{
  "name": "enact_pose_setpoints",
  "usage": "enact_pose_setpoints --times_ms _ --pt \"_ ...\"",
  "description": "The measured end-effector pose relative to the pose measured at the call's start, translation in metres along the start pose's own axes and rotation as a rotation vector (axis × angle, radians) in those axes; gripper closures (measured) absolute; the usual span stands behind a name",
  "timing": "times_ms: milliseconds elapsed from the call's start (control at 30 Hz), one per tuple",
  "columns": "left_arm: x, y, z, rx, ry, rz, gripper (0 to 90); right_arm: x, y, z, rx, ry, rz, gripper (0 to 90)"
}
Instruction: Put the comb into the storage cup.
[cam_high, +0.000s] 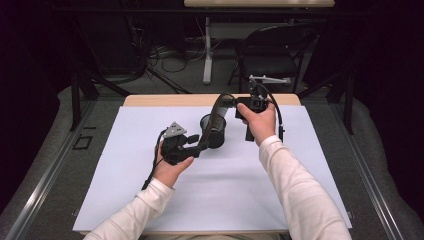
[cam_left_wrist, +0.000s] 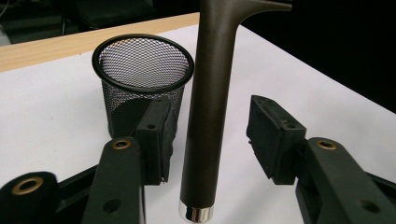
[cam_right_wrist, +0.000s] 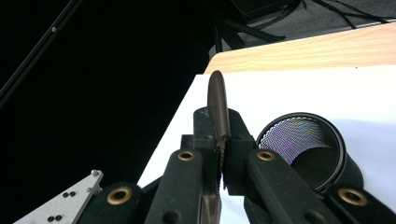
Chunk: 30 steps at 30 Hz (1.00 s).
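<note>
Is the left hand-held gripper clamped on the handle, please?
No, the left hand-held gripper stands open, both pads clear of the dark handle between them.

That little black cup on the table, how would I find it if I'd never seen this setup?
Start at the white sheet covering the table. Near its far middle, between the two hands, stands the mesh cup: a round, black, see-through wire pot with an open top, beside the long dark handle.

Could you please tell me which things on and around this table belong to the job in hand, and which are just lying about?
In the job:
- dark utensil, gripped by the right gripper
- left gripper, fingers open around its handle
- mesh cup

Lying about:
- chair
- floor cables
</note>
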<state>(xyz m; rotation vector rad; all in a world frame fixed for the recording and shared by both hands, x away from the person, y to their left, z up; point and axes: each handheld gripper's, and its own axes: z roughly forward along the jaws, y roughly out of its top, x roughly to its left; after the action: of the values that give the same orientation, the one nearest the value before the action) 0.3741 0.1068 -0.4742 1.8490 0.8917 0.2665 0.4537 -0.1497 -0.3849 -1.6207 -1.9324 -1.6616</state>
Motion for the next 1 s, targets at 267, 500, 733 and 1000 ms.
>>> enact_pose_setpoints --times_ms 267,500,733,1000 --pt "0.001 0.000 -0.001 0.003 0.010 -0.012 44.8 0.000 0.001 -0.002 -0.002 -0.004 -0.005 87.0" --pt "0.001 0.000 -0.003 0.007 0.022 -0.004 43.0 -0.001 0.001 -0.004 -0.008 -0.012 -0.011 86.9" --pt "0.000 0.001 -0.007 -0.004 0.046 0.006 37.9 -0.001 0.002 -0.006 -0.014 -0.014 -0.013 87.0" --pt "0.003 0.003 -0.014 -0.001 0.033 0.027 37.0 0.000 0.005 -0.011 -0.026 -0.020 -0.017 87.0"
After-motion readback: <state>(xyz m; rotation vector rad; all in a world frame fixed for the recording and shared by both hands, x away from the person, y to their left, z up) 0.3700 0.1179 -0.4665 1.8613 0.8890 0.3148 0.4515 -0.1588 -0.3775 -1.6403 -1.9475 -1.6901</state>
